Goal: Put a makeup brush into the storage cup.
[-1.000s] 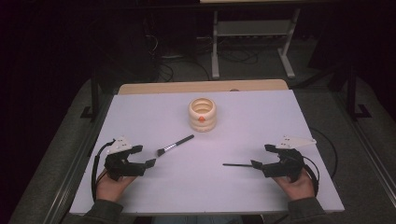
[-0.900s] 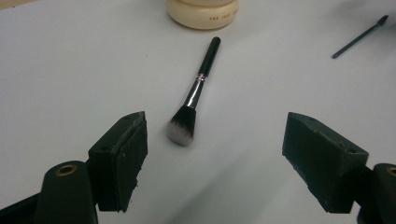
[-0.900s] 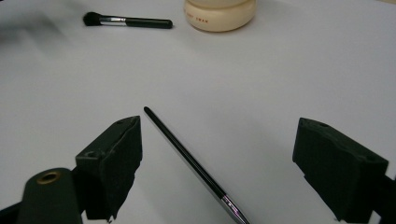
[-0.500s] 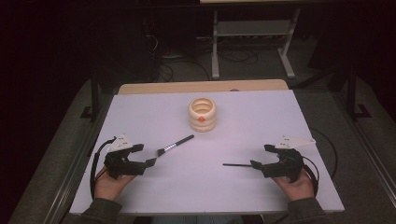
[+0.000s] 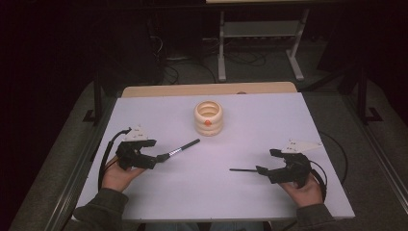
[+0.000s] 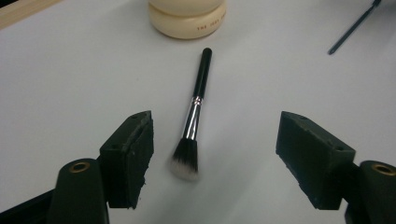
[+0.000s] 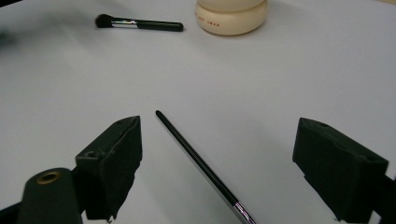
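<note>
High view: left tool (image 5: 161, 158) down at the bristle end of the makeup brush (image 5: 183, 148), right tool (image 5: 260, 170) at the thin brush (image 5: 243, 169), cream holder (image 5: 209, 117) mid-worktop (image 5: 159, 110)

Left gripper view: jaws just been closing, not yet pressing, bristles (image 6: 184, 163) lying between the pads. Best to slide forward and clamp on the metal collar, not the soft tip

Right gripper view: jaws spread wide, thin brush (image 7: 201, 165) loose between them. Better to centre over the stem before squeezing

White table (image 5: 298, 120) with holder (image 5: 208, 118), makeup brush (image 5: 183, 148), thin brush (image 5: 243, 169).
</note>
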The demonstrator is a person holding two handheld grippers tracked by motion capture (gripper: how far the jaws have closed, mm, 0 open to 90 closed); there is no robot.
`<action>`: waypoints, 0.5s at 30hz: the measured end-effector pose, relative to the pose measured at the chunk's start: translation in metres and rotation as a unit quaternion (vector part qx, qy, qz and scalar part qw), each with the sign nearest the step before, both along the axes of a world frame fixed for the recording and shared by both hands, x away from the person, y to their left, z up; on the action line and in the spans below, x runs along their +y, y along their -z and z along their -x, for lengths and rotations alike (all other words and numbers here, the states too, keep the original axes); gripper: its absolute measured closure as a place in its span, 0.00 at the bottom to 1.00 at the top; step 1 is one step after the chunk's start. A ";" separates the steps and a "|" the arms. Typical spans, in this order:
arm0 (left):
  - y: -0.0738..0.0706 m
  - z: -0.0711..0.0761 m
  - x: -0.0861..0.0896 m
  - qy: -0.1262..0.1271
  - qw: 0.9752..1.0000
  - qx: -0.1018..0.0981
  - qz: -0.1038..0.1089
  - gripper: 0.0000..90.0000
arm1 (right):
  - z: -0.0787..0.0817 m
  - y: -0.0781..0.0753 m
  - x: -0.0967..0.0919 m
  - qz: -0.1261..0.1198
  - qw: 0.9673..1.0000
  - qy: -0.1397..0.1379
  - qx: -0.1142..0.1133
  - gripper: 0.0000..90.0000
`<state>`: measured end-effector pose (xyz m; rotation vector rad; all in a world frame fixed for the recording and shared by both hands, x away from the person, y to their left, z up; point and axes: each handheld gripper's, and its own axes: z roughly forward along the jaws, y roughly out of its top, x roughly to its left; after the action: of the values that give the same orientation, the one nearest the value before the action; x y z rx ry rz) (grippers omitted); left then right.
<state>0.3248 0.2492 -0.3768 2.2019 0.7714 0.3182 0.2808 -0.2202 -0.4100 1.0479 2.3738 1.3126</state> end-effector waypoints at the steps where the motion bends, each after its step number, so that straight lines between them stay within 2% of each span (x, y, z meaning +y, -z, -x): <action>1: 0.000 -0.005 -0.003 0.005 1.000 0.006 -0.003 0.33 | 0.000 0.000 0.000 0.000 1.000 -0.002 -0.001 0.16; 4: 0.001 -0.019 -0.010 0.019 0.999 0.036 -0.001 0.34 | 0.000 -0.001 0.000 0.000 1.000 -0.002 -0.001 0.16; 5: 0.001 -0.019 -0.010 0.019 0.999 0.036 -0.001 0.34 | 0.000 -0.001 0.000 0.000 1.000 -0.002 -0.001 0.16; 6: 0.000 -0.027 -0.014 0.039 0.998 0.038 -0.012 0.35 | 0.000 -0.002 0.000 0.000 1.000 -0.005 -0.001 0.16; 7: 0.000 -0.027 -0.014 0.039 0.998 0.038 -0.012 0.36 | 0.000 -0.002 0.000 0.002 1.000 -0.007 -0.002 0.16; 8: -0.002 -0.033 -0.018 0.044 0.998 0.047 -0.020 0.36 | 0.000 -0.003 0.000 0.002 1.000 -0.008 -0.003 0.16; 11: -0.002 -0.036 -0.023 0.047 0.997 0.049 -0.026 0.37 | -0.001 -0.003 0.001 0.003 1.000 -0.010 -0.003 0.16; 12: -0.003 -0.041 -0.026 0.057 0.996 0.050 -0.037 0.39 | -0.001 -0.003 0.001 0.002 1.000 -0.010 -0.001 0.16; 15: -0.002 -0.046 -0.030 0.058 0.996 0.054 -0.038 0.41 | -0.002 -0.002 0.001 0.003 1.000 -0.012 0.002 0.16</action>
<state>0.3711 0.2196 -0.3752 2.3396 0.6961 0.1746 0.2824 -0.2197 -0.4078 1.0241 2.3996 1.3126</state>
